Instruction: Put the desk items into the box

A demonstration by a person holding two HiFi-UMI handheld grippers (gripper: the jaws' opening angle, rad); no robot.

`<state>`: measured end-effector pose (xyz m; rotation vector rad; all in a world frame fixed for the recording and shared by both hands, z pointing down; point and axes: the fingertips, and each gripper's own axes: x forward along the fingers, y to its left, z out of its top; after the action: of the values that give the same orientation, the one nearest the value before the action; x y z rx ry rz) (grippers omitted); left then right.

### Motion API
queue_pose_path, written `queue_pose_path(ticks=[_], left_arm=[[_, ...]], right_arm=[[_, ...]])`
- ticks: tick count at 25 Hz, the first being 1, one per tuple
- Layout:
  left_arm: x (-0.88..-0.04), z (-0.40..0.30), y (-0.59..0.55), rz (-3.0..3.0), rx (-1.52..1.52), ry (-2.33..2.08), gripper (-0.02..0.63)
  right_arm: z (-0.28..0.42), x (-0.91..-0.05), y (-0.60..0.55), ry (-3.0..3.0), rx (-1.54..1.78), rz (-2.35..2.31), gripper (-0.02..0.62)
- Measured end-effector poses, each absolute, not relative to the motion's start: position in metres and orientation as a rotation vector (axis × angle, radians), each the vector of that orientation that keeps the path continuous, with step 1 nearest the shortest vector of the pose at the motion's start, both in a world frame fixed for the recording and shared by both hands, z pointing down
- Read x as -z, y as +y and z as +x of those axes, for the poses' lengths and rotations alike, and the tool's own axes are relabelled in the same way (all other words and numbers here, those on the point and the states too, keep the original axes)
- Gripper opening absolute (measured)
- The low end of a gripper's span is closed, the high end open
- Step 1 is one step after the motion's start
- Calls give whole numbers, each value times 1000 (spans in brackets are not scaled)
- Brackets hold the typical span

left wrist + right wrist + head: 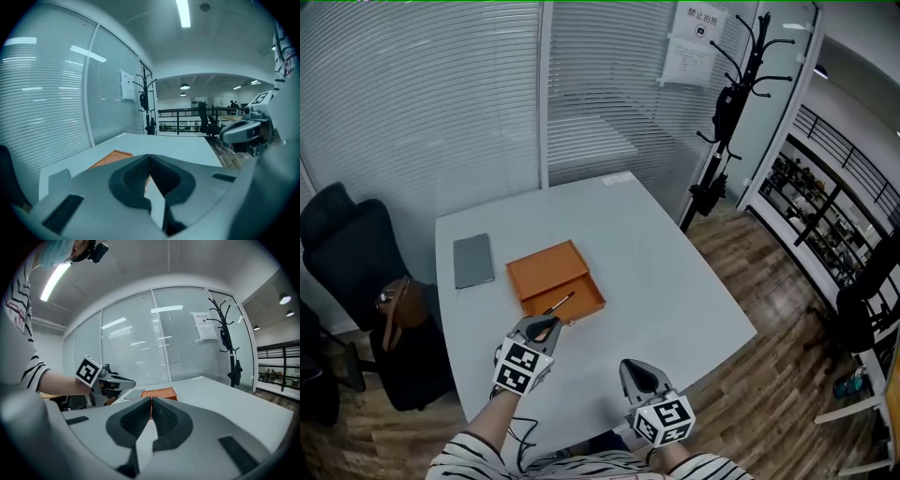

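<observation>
On the table [675, 281], a notebook [473, 260] lies left of the box [555, 279].

My white table [675, 281] stands before a glass partition hung with closed blinds [422, 103]. A black coat stand [727, 112] rises off its far right corner, a black office chair [347, 244] sits at its left, wood-plank floor [769, 277] lies to its right, and a strip light [183, 13] glows above.

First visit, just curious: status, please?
Left claw, right claw shut, empty. Pen at orange box; grey notebook out on table. Nothing in the way.
</observation>
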<state>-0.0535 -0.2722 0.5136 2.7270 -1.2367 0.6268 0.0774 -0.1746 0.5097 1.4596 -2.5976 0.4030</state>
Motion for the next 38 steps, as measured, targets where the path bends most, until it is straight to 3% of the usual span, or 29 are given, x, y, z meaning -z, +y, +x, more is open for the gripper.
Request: queue_pose_path(ticks=[21, 38], left_arm=[[-476, -105, -86, 2796, -339, -1315, 23], [-495, -127, -24, 2758, -271, -1338, 23]], right_arm=[[32, -496, -60, -2628, -321, 1466, 26], [13, -501, -27, -2598, -283, 1469, 25]])
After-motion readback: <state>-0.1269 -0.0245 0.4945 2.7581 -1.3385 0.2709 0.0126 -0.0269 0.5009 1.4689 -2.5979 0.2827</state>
